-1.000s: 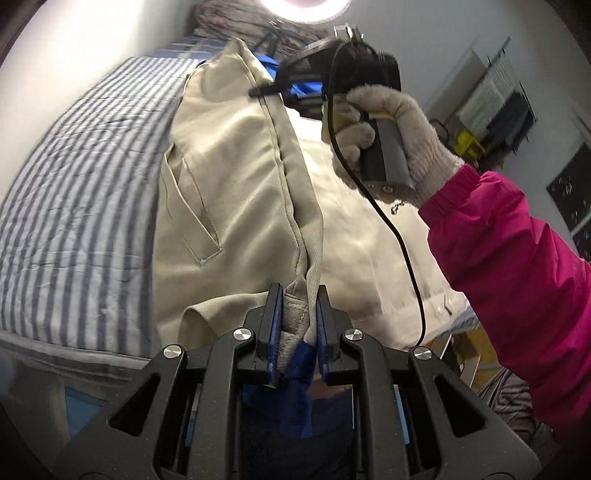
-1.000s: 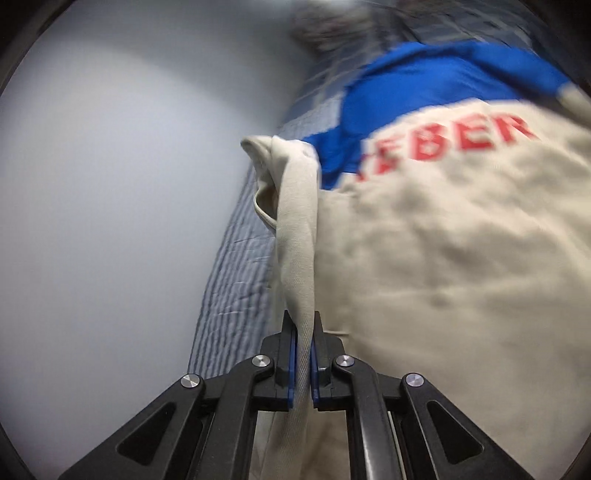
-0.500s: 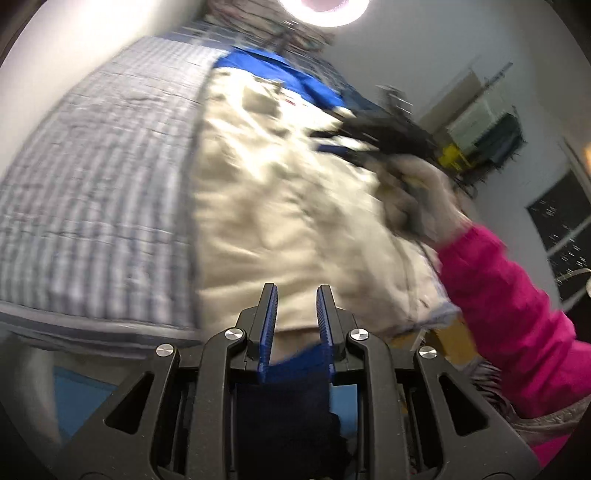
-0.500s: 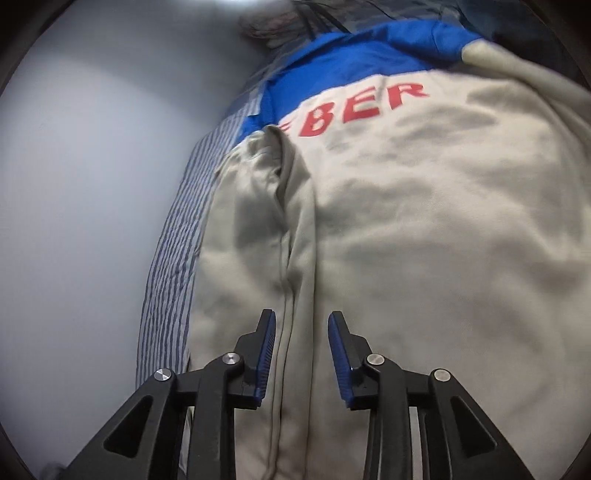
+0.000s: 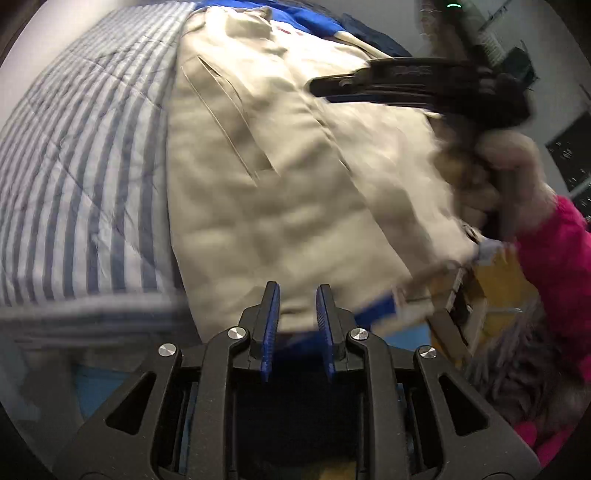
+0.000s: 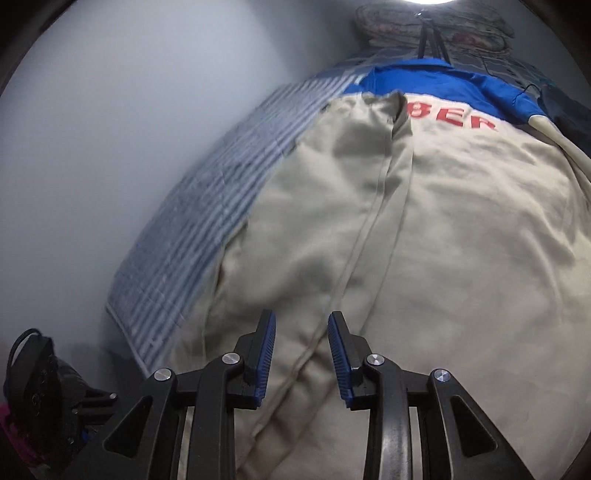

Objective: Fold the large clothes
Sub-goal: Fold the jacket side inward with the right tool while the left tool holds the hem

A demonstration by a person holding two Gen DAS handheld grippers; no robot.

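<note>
We see the beige jacket [image 6: 424, 229] lying flat on the striped bed [image 5: 81, 177], its folded edge running lengthwise straight ahead of the right tongs [image 6: 301, 356]. Both these and the left tongs [image 5: 294, 328] are released, holding nothing; the right sits nearer that edge.

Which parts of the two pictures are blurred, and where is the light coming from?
Left wrist view: the gloved hand and the other tool are smeared by motion; the jacket is soft. Right wrist view: the striped bedding is blurred; a bright lamp glares at the top edge.
</note>
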